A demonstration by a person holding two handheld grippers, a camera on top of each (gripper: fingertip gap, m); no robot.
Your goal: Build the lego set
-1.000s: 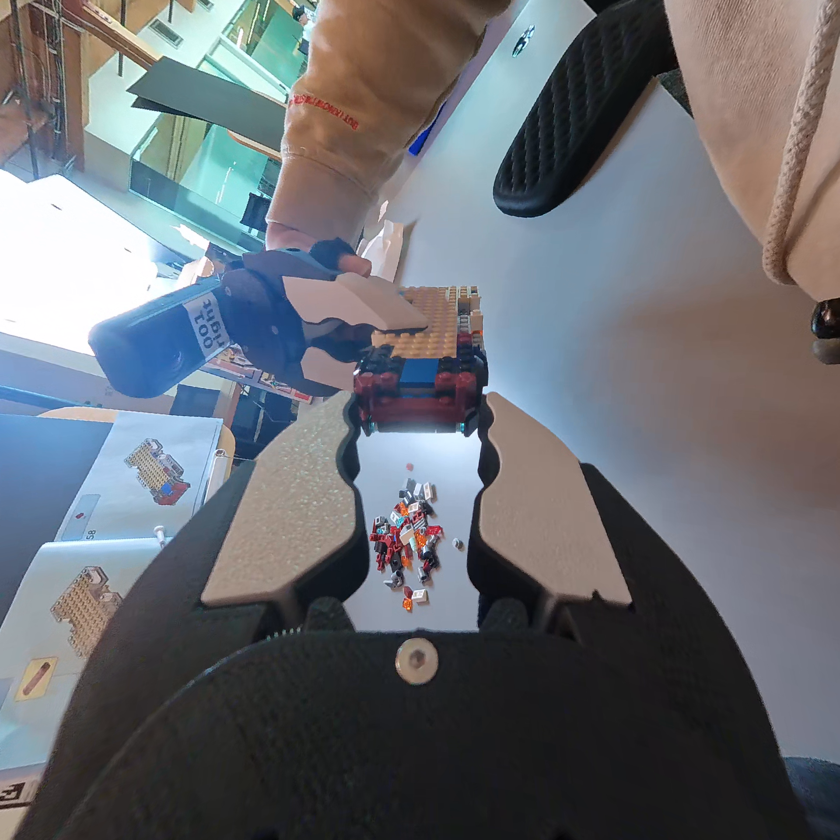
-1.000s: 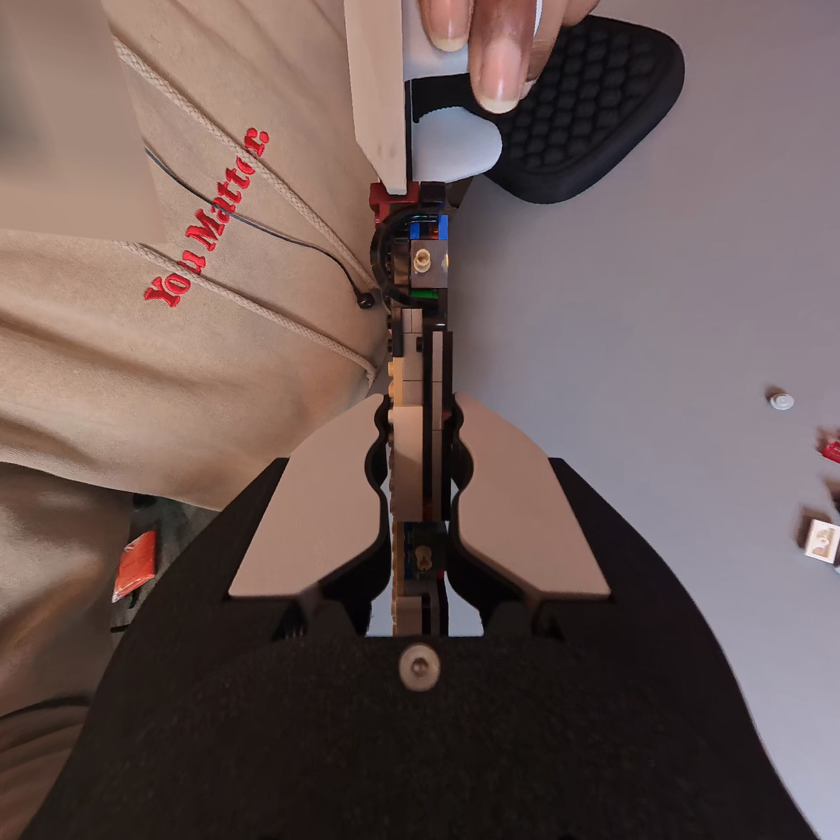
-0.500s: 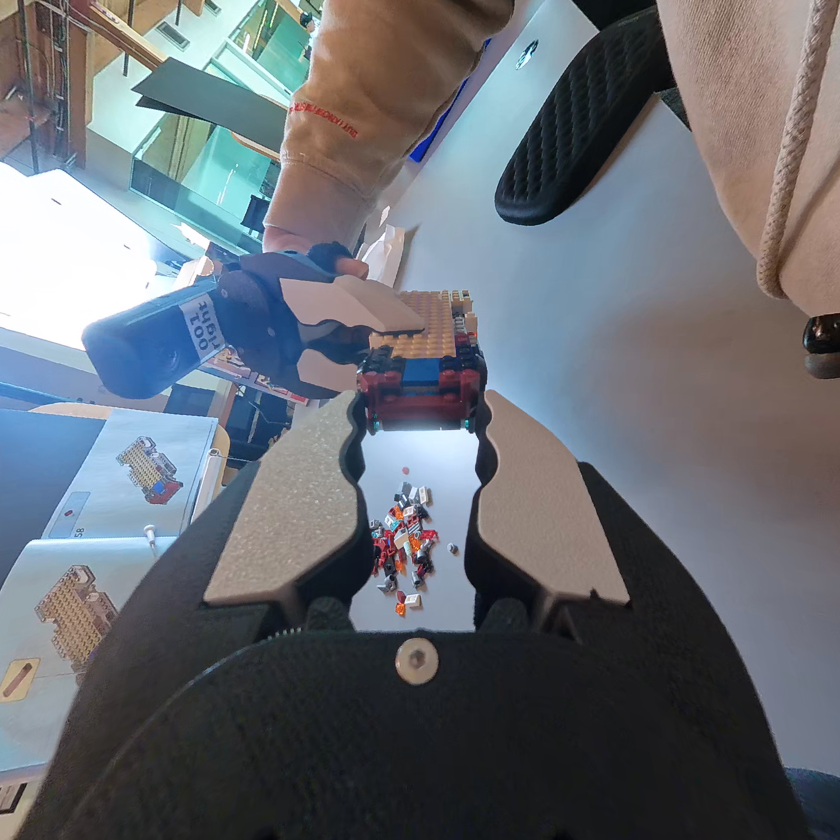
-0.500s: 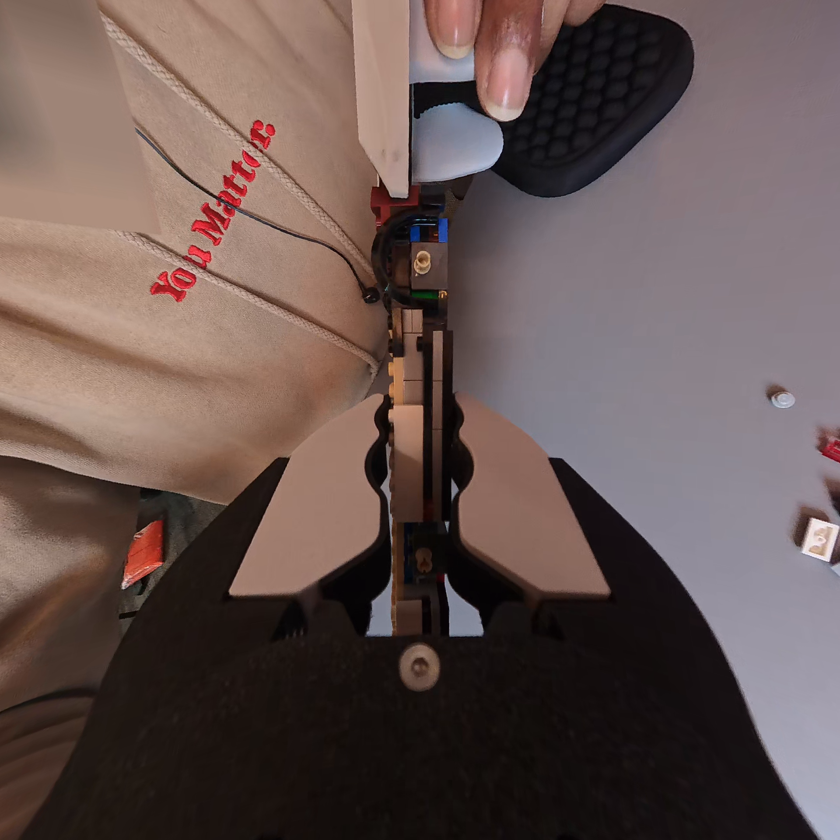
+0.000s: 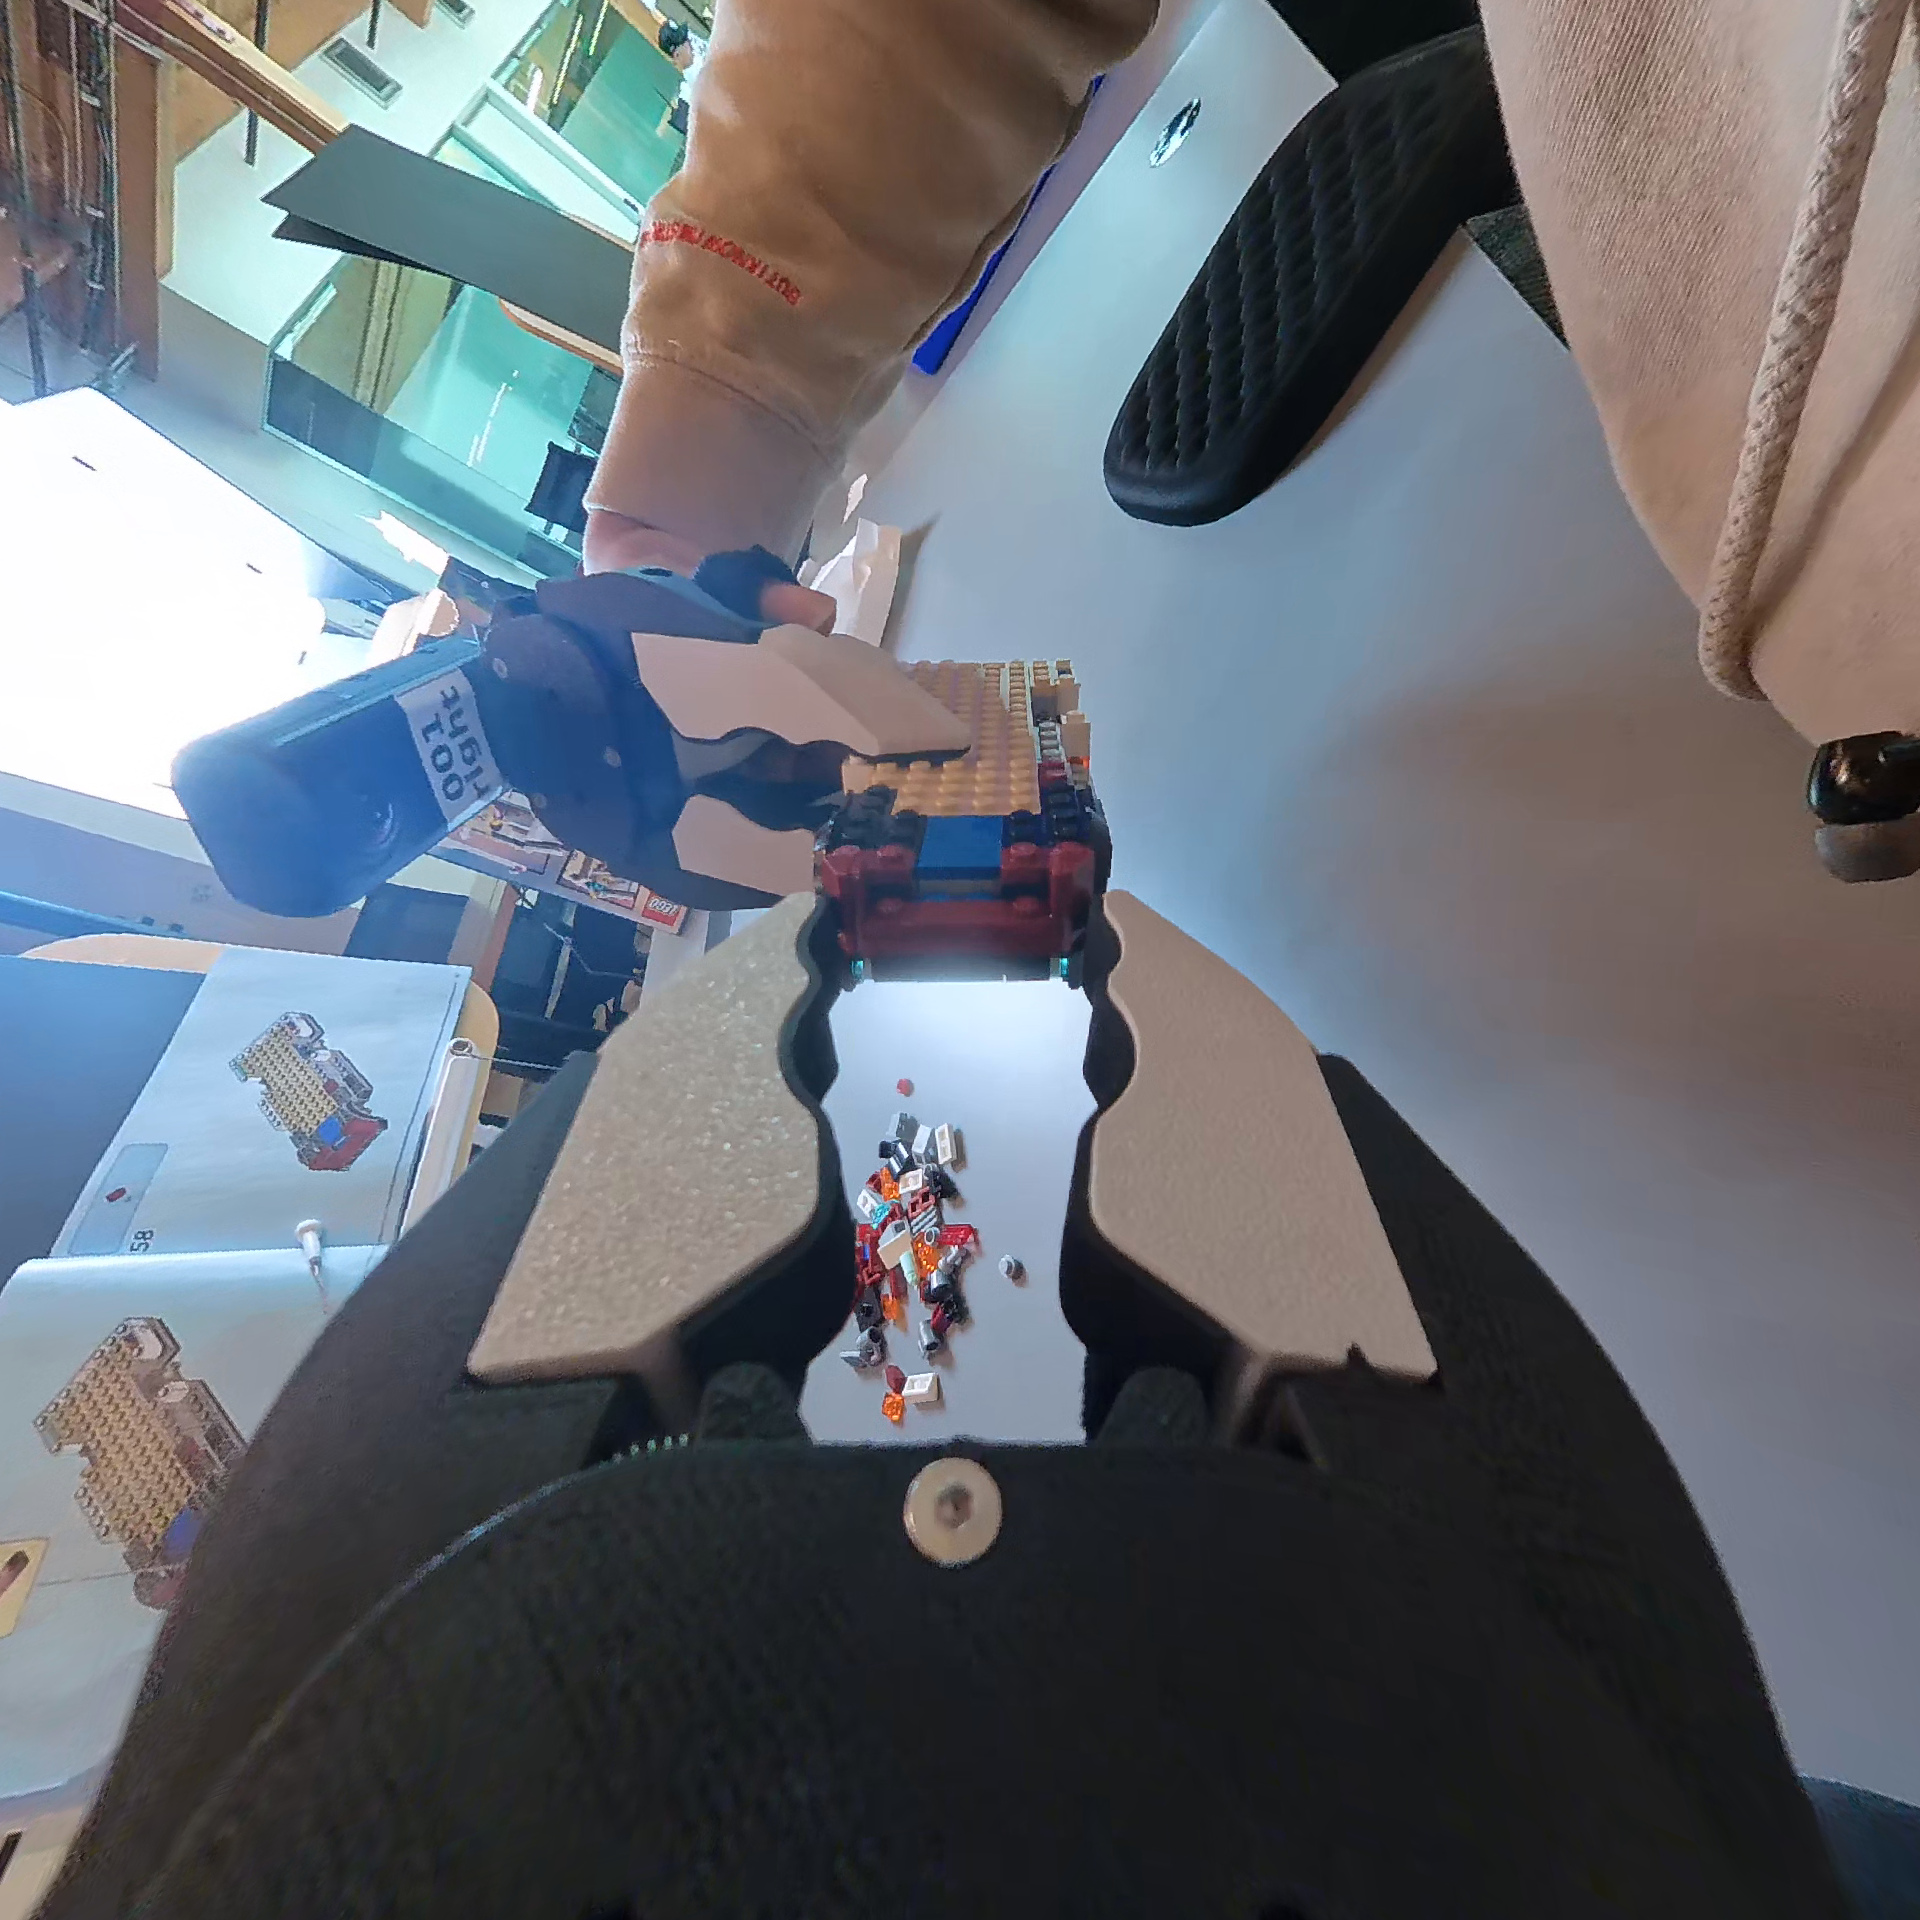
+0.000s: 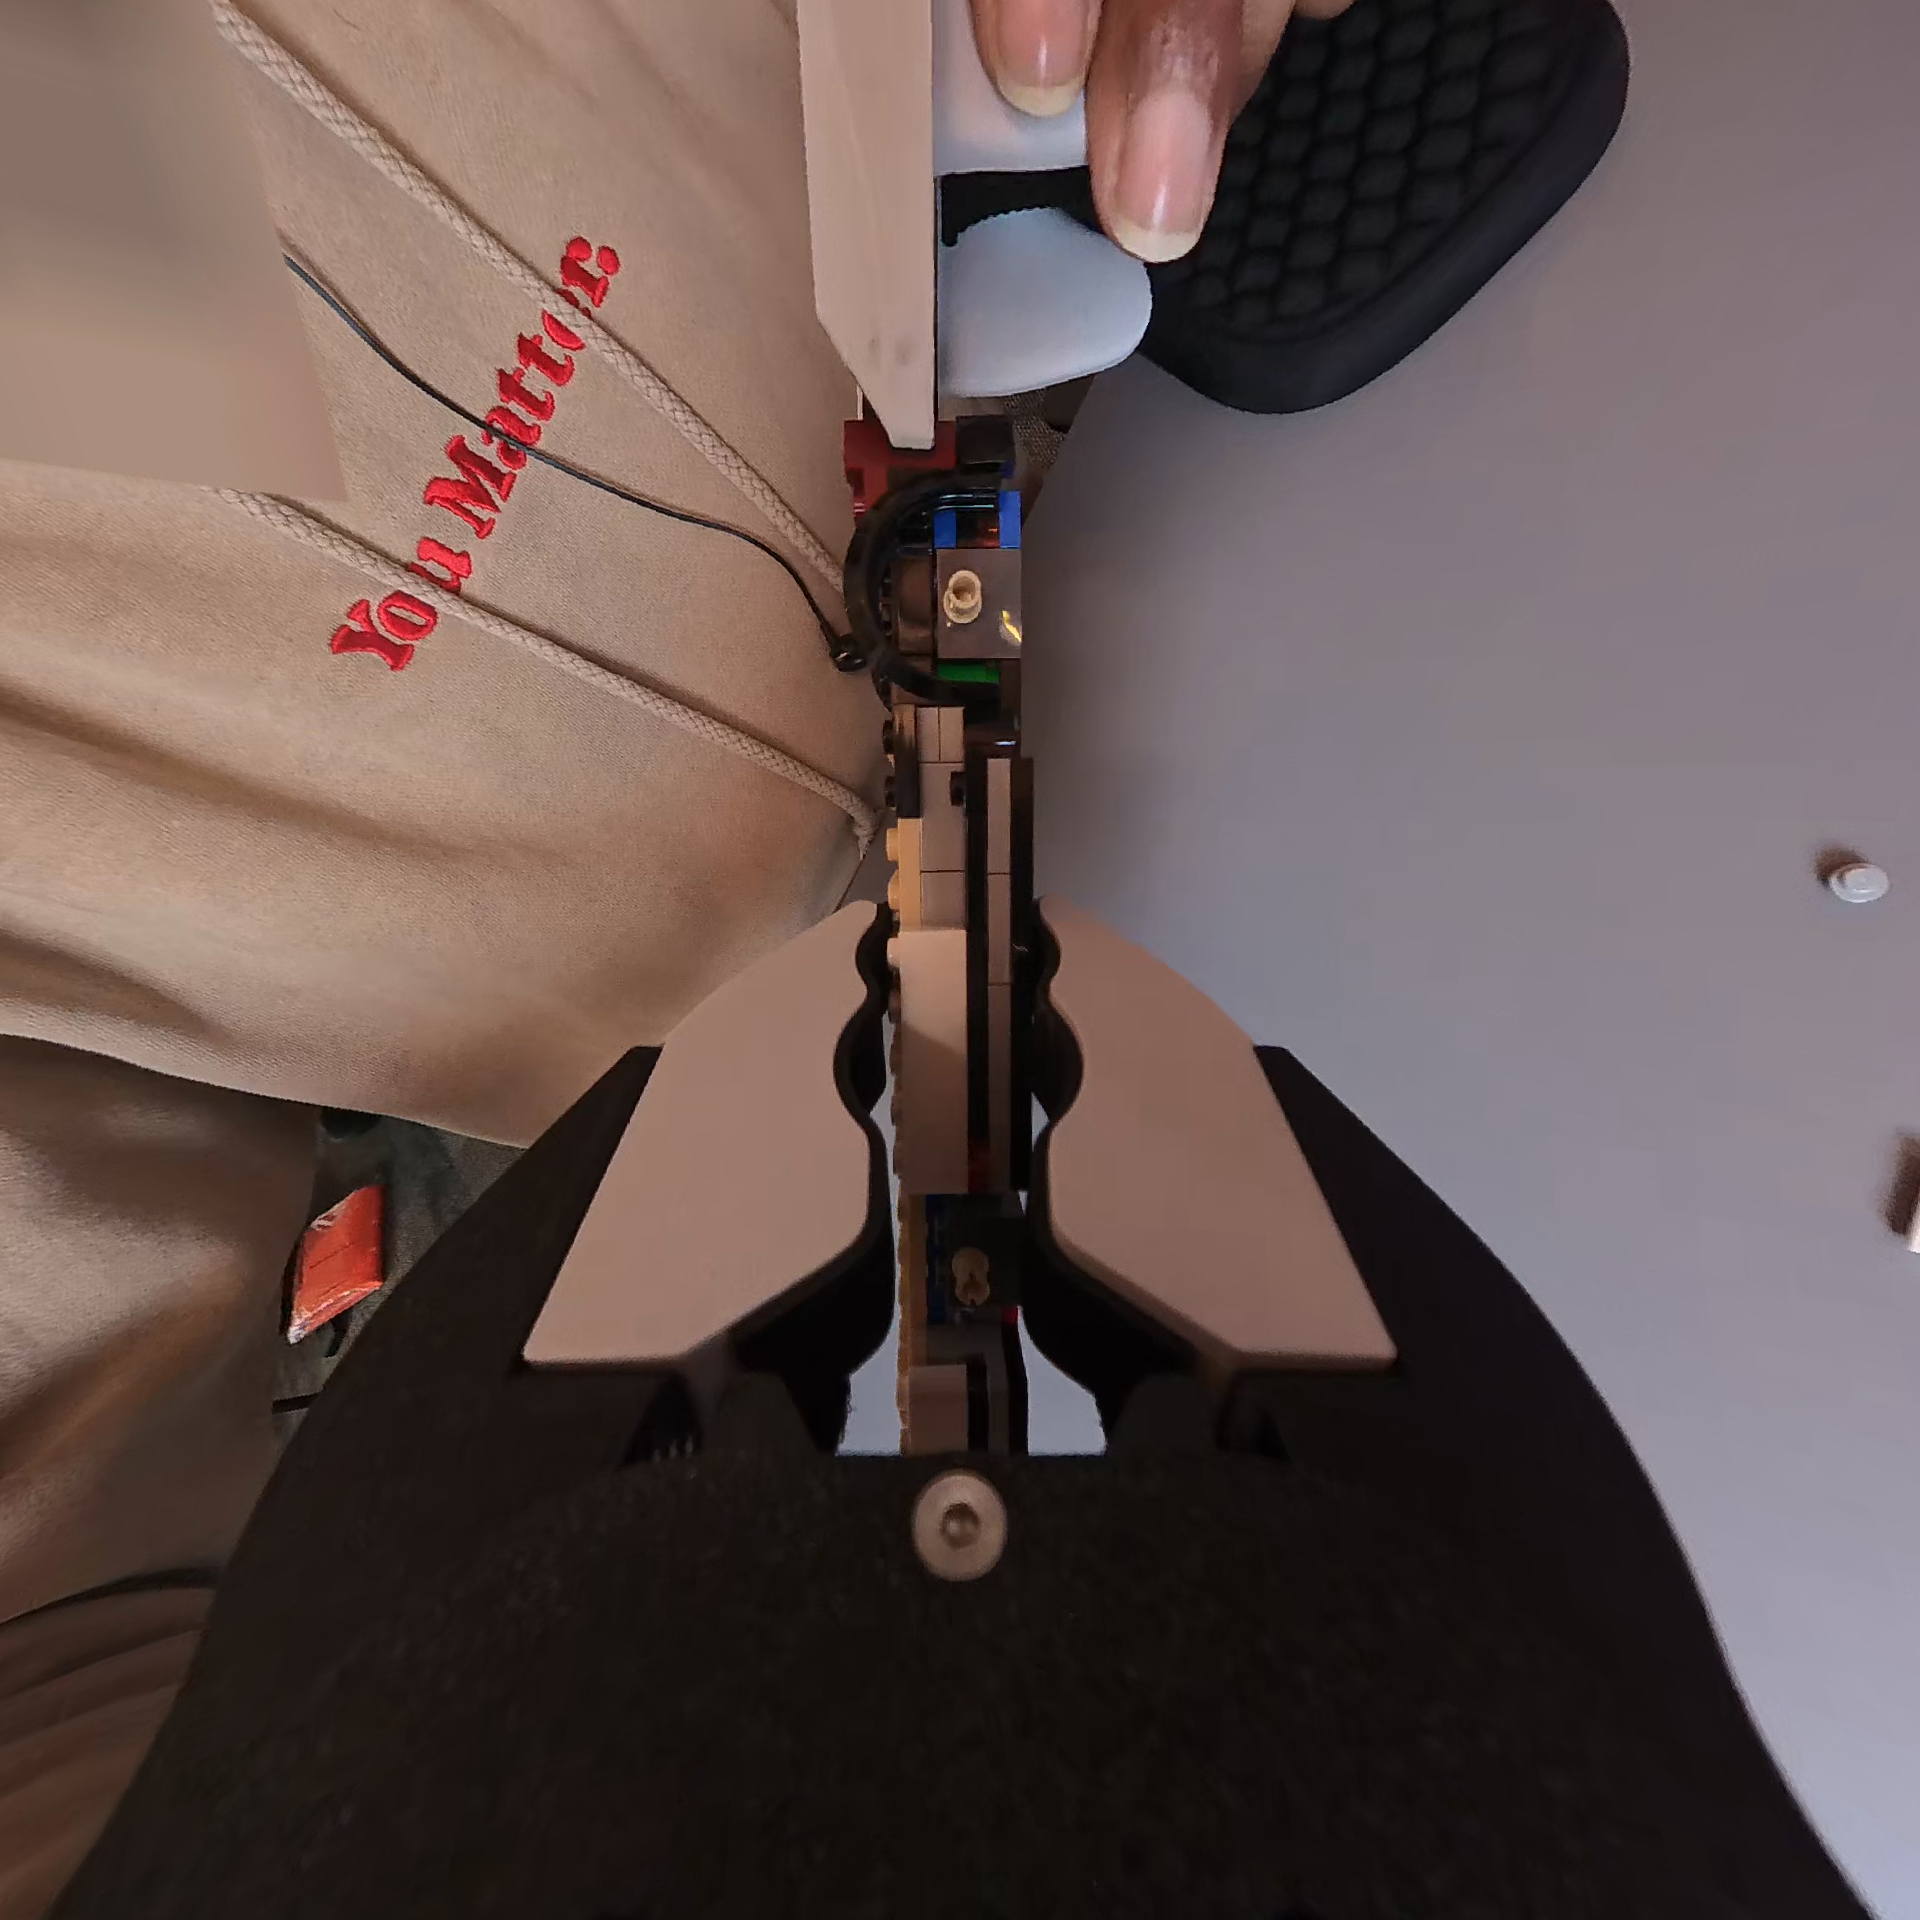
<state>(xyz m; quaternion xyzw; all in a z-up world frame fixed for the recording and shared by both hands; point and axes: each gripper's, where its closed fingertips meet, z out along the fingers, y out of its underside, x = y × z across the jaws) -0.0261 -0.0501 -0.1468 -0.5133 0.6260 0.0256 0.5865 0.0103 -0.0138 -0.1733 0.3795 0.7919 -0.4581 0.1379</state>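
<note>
Brick model point(image 5: 961, 821), tan studded top w/ dark red front, is held in the air between both grippers. Right gripper point(image 6: 956, 935): fingers clamped on the model's flat faces, pads pressing both sides. Left gripper point(image 5: 961, 935): fingers on either side of the red front end, tips touching its corners, seemingly clamped. Left wrist view alone shows the loose brick pile point(image 5: 914, 1247) on the bench point(image 5: 1403, 935) below, between the left fingers, and the instruction booklet point(image 5: 260, 1122) off to the left fingers' left. Right wrist view alone shows a beige hoodie point(image 6: 312, 831) close on the left of the right fingers, open grey bench to their right w/ a small round stud point(image 6: 1858, 883). Black chair armrest point(image 6: 1382, 208) lies beyond the model.
</note>
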